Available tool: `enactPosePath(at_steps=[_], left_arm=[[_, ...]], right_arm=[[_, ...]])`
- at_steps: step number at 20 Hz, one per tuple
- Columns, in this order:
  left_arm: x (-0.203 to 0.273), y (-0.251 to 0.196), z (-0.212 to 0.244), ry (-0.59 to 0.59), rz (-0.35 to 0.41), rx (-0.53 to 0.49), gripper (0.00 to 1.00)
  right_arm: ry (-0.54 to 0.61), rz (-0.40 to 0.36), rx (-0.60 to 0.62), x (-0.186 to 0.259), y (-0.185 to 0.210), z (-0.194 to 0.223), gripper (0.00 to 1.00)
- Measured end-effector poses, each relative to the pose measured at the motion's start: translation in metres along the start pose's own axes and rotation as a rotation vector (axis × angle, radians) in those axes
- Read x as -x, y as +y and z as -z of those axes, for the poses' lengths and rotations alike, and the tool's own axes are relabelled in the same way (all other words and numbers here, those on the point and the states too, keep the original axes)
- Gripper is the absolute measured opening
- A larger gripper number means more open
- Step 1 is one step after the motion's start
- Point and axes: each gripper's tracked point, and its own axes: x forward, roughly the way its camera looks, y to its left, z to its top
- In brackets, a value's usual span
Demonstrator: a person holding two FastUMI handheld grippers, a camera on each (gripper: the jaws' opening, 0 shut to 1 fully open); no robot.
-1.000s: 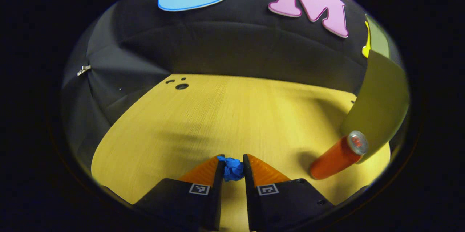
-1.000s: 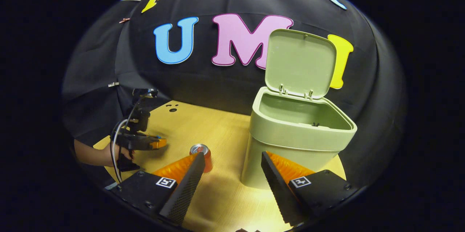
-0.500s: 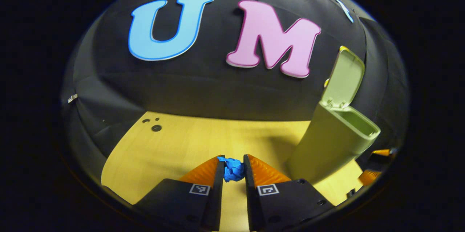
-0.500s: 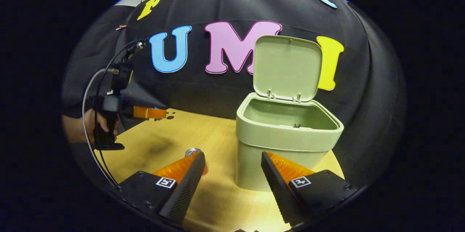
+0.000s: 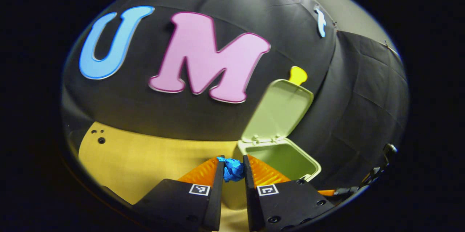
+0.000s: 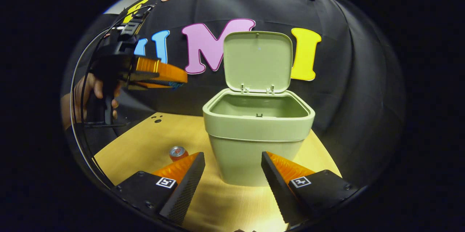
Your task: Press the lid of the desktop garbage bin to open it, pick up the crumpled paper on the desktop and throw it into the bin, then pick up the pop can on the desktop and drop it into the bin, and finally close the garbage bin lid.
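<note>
My left gripper [image 5: 233, 168] is shut on a crumpled blue paper [image 5: 232, 170], held in the air just left of the bin's mouth. The pale green bin [image 5: 281, 155] stands with its lid [image 5: 278, 110] swung up. In the right gripper view the same bin [image 6: 256, 134] stands in the middle of the wooden table, lid [image 6: 257, 61] upright. The left gripper [image 6: 174, 79], held by a hand [image 6: 91, 88], hovers high to the left of the bin, with a bit of blue paper [image 6: 176, 85] at its tips. The red pop can [image 6: 177, 152] stands on the table left of the bin. My right gripper [image 6: 232, 159] is open, low in front of the bin.
The wooden table [image 6: 145, 141] has small holes [image 6: 157, 118] near its far left corner. The black cloth wall stands close behind the bin. A cable [image 6: 78, 116] hangs from the left gripper's handle.
My left gripper has risen and swung right with the paper, from low over the table up to beside the bin's mouth. The right gripper's view has shifted so the bin sits centred.
</note>
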Motion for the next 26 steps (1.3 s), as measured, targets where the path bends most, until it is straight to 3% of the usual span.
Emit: enactPosePath(at_steps=[6, 9, 12, 13, 16, 17, 23, 26], left_arm=[[-0.047, -0.062, 0.018, 0.036, 0.12, -0.063, 0.33], [-0.063, -0.068, 0.024, 0.047, 0.121, -0.082, 0.34], [-0.071, -0.067, 0.026, 0.042, 0.107, -0.1, 0.44], [-0.071, -0.063, 0.024, 0.027, 0.092, -0.112, 0.47], [-0.067, -0.054, 0.016, -0.001, 0.069, -0.12, 0.9], [-0.066, -0.052, 0.014, -0.011, 0.052, -0.118, 0.96], [-0.025, -0.006, -0.003, -0.097, -0.063, -0.09, 0.96], [0.01, 0.04, 0.001, -0.106, -0.176, -0.103, 0.96]], right_arm=[[0.016, 0.045, -0.02, 0.004, -0.029, 0.008, 0.98], [0.024, 0.066, -0.024, 0.008, -0.041, 0.012, 0.98], [0.034, 0.075, -0.031, 0.009, -0.047, 0.015, 0.98], [0.038, 0.075, -0.033, 0.009, -0.047, 0.016, 0.98], [0.053, 0.063, -0.038, 0.008, -0.044, 0.02, 0.98], [0.056, 0.057, -0.036, 0.009, -0.042, 0.021, 0.98], [0.059, 0.011, -0.018, 0.006, -0.02, 0.021, 0.98], [0.067, -0.026, -0.013, 0.004, -0.002, 0.025, 0.98]])
